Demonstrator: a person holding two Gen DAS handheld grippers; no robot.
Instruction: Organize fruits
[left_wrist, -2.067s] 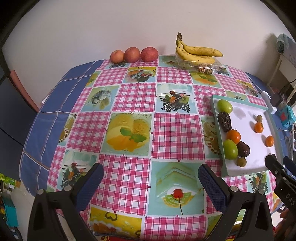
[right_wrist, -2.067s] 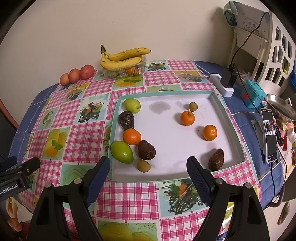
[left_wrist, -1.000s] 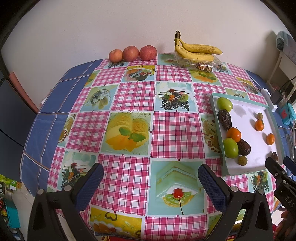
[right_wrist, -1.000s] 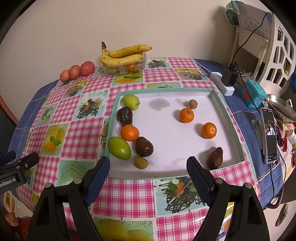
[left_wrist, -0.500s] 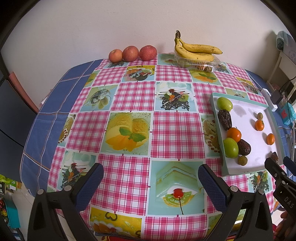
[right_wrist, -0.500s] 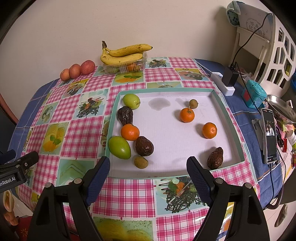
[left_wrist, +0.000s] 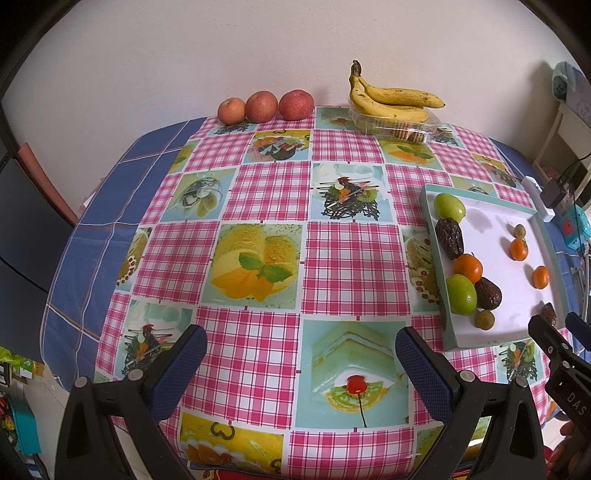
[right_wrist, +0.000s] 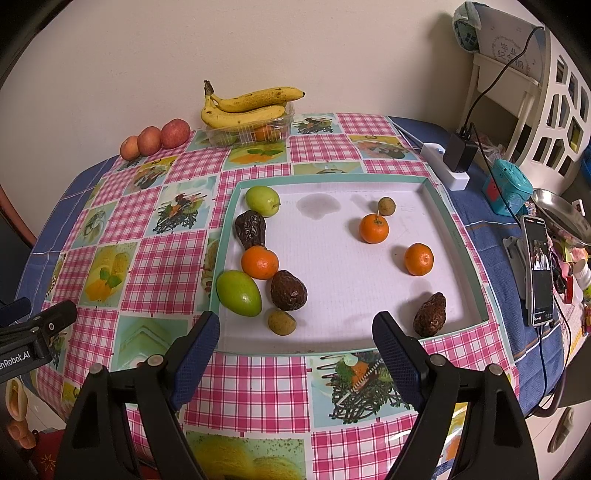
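A white tray with a teal rim (right_wrist: 325, 181) lies on the checked tablecloth. Along its left side sit a green fruit (right_wrist: 262, 200), a dark wrinkled fruit (right_wrist: 251, 229), an orange (right_wrist: 259, 262), a second green fruit (right_wrist: 238, 292), another dark fruit (right_wrist: 289, 290) and a small brownish one (right_wrist: 282, 322). Two oranges (right_wrist: 373, 228) (right_wrist: 418, 259), a small fruit (right_wrist: 386, 206) and a dark fruit (right_wrist: 430, 315) lie to the right. My right gripper (right_wrist: 296, 325) is open over the tray's near edge. My left gripper (left_wrist: 300, 338) is open above bare cloth, left of the tray (left_wrist: 495, 328).
Bananas (right_wrist: 247, 107) rest on a clear punnet (right_wrist: 251, 131) by the back wall, with three apples (right_wrist: 149, 139) to their left. Right of the tray are a power strip with a charger (right_wrist: 448, 166), a phone (right_wrist: 540, 269) and a metal bowl (right_wrist: 561, 218).
Over two seconds both views shifted slightly. In the last half second nothing moved. Both grippers stayed open and no fruit changed place.
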